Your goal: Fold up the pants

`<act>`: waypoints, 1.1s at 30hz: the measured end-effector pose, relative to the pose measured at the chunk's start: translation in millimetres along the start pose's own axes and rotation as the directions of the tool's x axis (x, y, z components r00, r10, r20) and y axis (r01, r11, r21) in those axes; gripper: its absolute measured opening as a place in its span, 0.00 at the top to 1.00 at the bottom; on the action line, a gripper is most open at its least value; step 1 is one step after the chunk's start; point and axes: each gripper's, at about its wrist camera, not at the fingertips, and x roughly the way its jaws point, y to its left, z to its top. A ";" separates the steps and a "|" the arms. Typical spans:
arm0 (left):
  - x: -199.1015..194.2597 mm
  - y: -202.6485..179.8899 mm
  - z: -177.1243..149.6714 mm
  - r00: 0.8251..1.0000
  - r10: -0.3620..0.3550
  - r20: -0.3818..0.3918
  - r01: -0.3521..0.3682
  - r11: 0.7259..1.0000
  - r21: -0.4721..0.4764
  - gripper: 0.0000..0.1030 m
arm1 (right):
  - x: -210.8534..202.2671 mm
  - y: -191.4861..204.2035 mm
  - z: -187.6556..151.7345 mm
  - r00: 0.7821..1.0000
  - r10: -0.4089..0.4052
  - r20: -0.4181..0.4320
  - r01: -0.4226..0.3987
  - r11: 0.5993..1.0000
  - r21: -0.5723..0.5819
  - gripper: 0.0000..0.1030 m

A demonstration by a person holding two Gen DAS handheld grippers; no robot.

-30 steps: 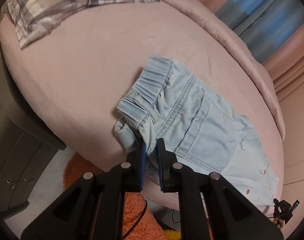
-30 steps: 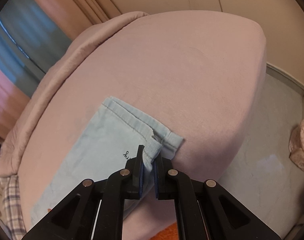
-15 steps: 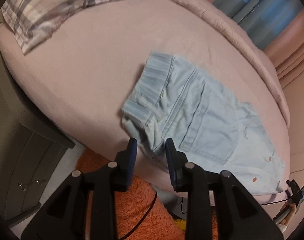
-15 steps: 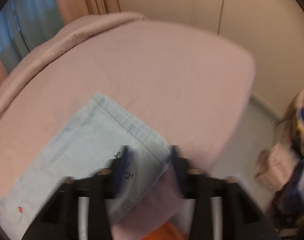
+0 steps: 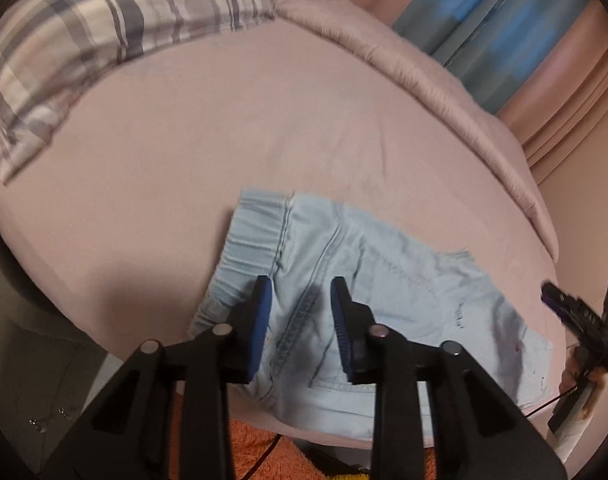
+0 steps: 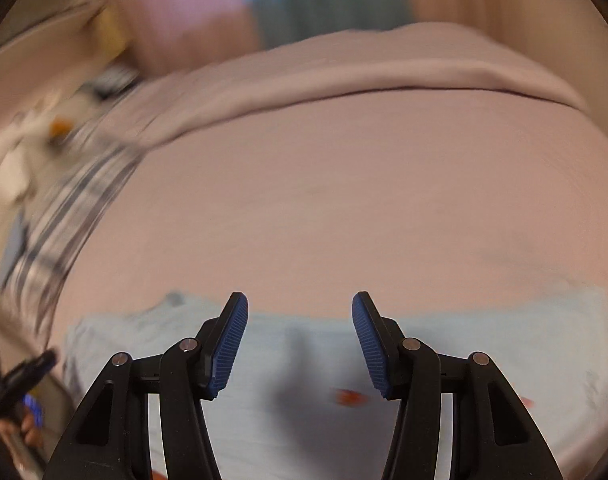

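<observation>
Light blue denim pants (image 5: 387, 292) lie flat on the pink bed (image 5: 224, 132), near its front edge, elastic waistband to the left. My left gripper (image 5: 302, 284) is open and empty, hovering over the waistband end. In the right wrist view, which is blurred, the pants (image 6: 483, 344) spread across the bottom, with small red marks on them. My right gripper (image 6: 300, 304) is open and empty above the middle of the pants. It also shows at the right edge of the left wrist view (image 5: 575, 316).
A plaid pillow (image 5: 104, 24) lies at the back left of the bed. A rolled pink duvet (image 5: 443, 80) runs along the far side. An orange rug (image 5: 272, 456) and a cable lie on the floor below the bed's front edge. A dark dresser (image 5: 32, 384) stands at the left.
Both grippers have let go of the pants and opened. The pants now lie flat on the bed. The right gripper has swung round to face across the bed.
</observation>
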 end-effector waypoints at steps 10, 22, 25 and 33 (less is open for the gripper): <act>15.8 1.6 -14.3 0.998 0.067 0.014 -0.068 0.995 0.073 0.83 | 91.8 92.9 -5.4 0.973 0.003 -0.232 -0.055 0.975 -0.217 0.48; 14.3 13.9 -12.4 1.000 0.006 0.016 -0.006 1.000 0.019 0.86 | 90.6 115.2 -18.9 0.976 0.034 -0.215 -0.092 0.960 -0.264 0.95; 14.5 15.5 -11.0 1.000 -0.005 0.010 0.005 1.000 0.010 0.86 | 91.8 117.8 -11.2 0.982 0.037 -0.186 -0.080 0.970 -0.228 0.97; 9.7 13.0 -7.7 1.000 -0.004 -0.011 0.004 0.999 -0.035 0.85 | 117.5 109.2 -21.7 0.978 0.013 -0.210 -0.060 0.974 -0.219 0.97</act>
